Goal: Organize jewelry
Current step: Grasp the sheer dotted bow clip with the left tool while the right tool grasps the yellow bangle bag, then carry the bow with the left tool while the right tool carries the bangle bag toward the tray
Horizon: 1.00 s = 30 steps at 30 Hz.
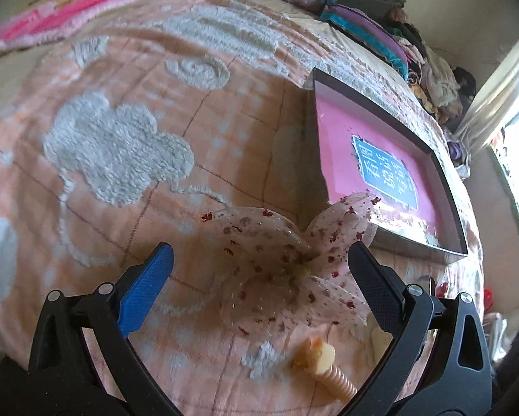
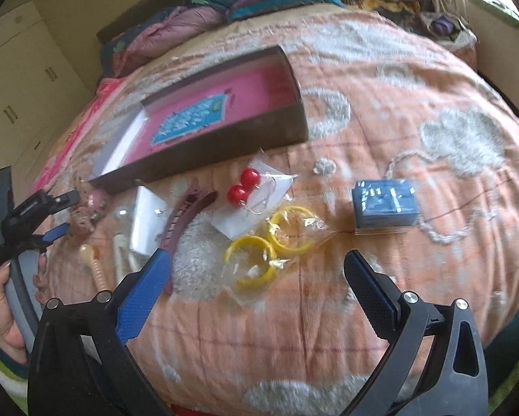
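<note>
Peach quilted bedspread with grey fleecy cloud patches [image 2: 329, 312] covers the bed and carries every item. A shallow dark-walled box with a pink lining and a blue printed label [image 2: 207, 118] lies toward the head of the bed, open side up; in the left wrist view the same box [image 1: 381, 159] sits at the right.

In the right wrist view the jewelry lies in a row just in front of the box's near wall. From the left: a cream bead piece with a ribbed peach stem [image 2: 93, 263], a white card in clear wrap [image 2: 145, 222], a maroon plastic claw hair clip [image 2: 183, 222], a pair of red ball earrings [image 2: 244, 185] on a white card, and two yellow plastic hoops in a clear bag [image 2: 270, 239]. A small blue box in clear plastic [image 2: 384, 208] lies apart, toward the right edge of the bed.

The left gripper [image 1: 259, 270] has its jaws spread on either side of a clear bow-shaped hair piece flecked with red [image 1: 294, 260], which rests on the bedspread beside the box's near corner; neither jaw visibly touches it. The right gripper [image 2: 257, 274] hovers above the bedspread with its jaws spread and nothing between them, just short of the yellow hoops.
</note>
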Tool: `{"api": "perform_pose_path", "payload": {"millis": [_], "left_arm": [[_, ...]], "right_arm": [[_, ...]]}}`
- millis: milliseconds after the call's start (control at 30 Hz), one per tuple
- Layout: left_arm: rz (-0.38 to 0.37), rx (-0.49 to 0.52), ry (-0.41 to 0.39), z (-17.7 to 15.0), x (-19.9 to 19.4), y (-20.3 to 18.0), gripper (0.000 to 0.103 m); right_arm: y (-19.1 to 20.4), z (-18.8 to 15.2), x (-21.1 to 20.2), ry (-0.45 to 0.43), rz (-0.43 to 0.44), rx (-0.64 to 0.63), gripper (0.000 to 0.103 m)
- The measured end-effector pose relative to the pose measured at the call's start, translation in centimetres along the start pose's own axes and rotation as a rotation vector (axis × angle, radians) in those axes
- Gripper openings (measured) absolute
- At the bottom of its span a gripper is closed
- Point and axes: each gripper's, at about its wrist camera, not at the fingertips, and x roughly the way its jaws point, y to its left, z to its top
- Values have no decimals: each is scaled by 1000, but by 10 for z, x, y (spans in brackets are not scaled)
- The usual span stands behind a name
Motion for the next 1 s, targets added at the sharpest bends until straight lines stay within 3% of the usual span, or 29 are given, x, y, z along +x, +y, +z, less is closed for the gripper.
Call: {"api": "perform_pose_path", "payload": {"millis": [33, 100, 167, 200, 233, 267, 433, 700, 1000], "left_arm": [[-12, -1, 4, -1, 2, 0, 94], [-25, 5, 4, -2, 4, -3, 94], [-40, 15, -1, -2, 6, -6, 91], [-46, 24, -3, -4, 7, -8, 87], [-48, 35, -4, -4, 8, -11, 82], [-50, 44, -5, -2, 11, -12, 79], [-108, 83, -11, -7, 11, -18, 34], [-84, 172, -75, -24, -19, -34, 26], [-135, 236, -112, -35, -49, -64, 26]], "right_arm": [[-2, 1, 6, 11, 10, 20, 97], [-7, 3, 17, 34, 36, 61, 79], [-10, 5, 23, 33, 42, 82, 70], [-10, 6, 24, 26, 42, 80, 56], [-11, 6, 25, 22, 39, 79, 51], [-12, 6, 26, 21, 48, 85, 50], [-13, -1, 15, -6, 76, 60, 45], [-4, -13, -11, -67, 80, -43, 44], [-5, -9, -52, -171, 93, -70, 44]]}}
